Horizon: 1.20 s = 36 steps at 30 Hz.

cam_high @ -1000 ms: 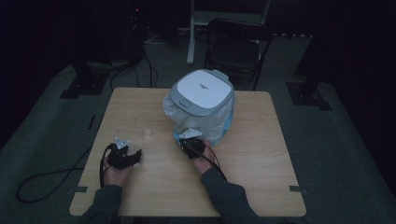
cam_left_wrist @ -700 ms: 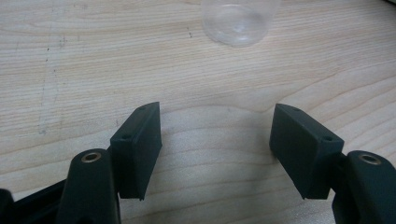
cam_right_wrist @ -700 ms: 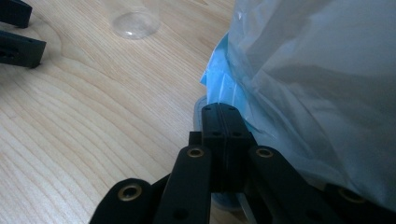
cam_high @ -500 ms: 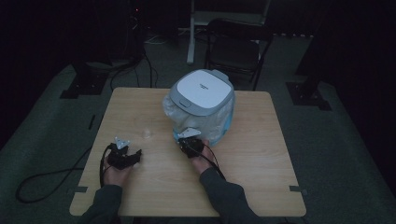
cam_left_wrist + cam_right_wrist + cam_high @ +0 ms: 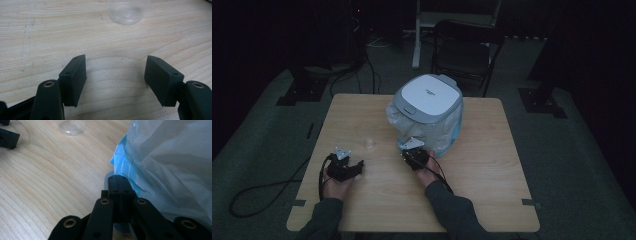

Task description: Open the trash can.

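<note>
- We see a white-lidded bin (image 5: 428, 102) wrapped in a crinkled translucent plastic bag (image 5: 172, 165) standing mid-table (image 5: 492, 165).
- Our right gripper (image 5: 119, 180), jaws pressed together, sits at the bag's lower edge.
- Our left gripper (image 5: 116, 72), jaws apart on nothing, faces a small clear round cup (image 5: 128, 11) on pale grained wood.

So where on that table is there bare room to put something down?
The table's right side, beyond the bag-wrapped bin, is bare wood, as is the far left corner. The near edge between the two forearms is free. It is crowded mid-table: the right gripper sits at the bag, with the small clear cup near the left gripper.
</note>
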### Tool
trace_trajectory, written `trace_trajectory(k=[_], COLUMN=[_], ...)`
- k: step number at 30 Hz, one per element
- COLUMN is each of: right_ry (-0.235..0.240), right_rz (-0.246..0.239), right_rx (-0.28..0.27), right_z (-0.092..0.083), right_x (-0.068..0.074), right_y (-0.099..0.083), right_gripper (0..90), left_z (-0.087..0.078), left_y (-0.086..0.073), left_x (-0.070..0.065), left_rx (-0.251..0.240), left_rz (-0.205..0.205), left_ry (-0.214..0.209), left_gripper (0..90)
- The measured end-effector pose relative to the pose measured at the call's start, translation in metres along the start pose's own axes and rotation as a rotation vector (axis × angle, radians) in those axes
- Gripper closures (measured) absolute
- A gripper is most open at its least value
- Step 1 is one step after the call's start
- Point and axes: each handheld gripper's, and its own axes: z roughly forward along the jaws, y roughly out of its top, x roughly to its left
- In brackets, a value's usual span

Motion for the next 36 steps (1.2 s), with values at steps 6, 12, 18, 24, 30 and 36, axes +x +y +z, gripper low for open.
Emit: trace_trajectory(k=[6,12,18,24,30,36], right_ry=[-0.004,-0.01,-0.012,-0.017,-0.015,-0.014], right_rz=[0.0,-0.002,0.005,0.011,0.012,0.016], right_rx=[0.011,0.015,0.033,0.03,0.03,0.026], right_z=[0.0011,0.0031,0.007,0.0087,0.0085,0.0085], right_x=[0.0013,0.0023,0.0037,0.0045,0.0043,0.0042], right_y=[-0.0002,-0.0015,-0.0041,-0.0062,-0.0064,-0.007], right_gripper=[90.0,90.0,90.0,90.0,90.0,90.0], left_z=[-0.0001,-0.0001,-0.0001,-0.0002,-0.0004,-0.0011], left_y=[0.0,-0.0001,-0.0001,0.0,0.0001,0.0003], left_x=[0.0,-0.0001,-0.0001,0.0002,0.0,-0.0008], left_rx=[0.001,0.0,0.0,0.002,0.004,0.005], left_rz=[0.0,0.0,0.0,0.003,0.004,0.008], left_ry=[0.001,0.001,0.0,-0.001,-0.001,-0.007], left_gripper=[35.0,35.0,35.0,34.9,35.0,39.0])
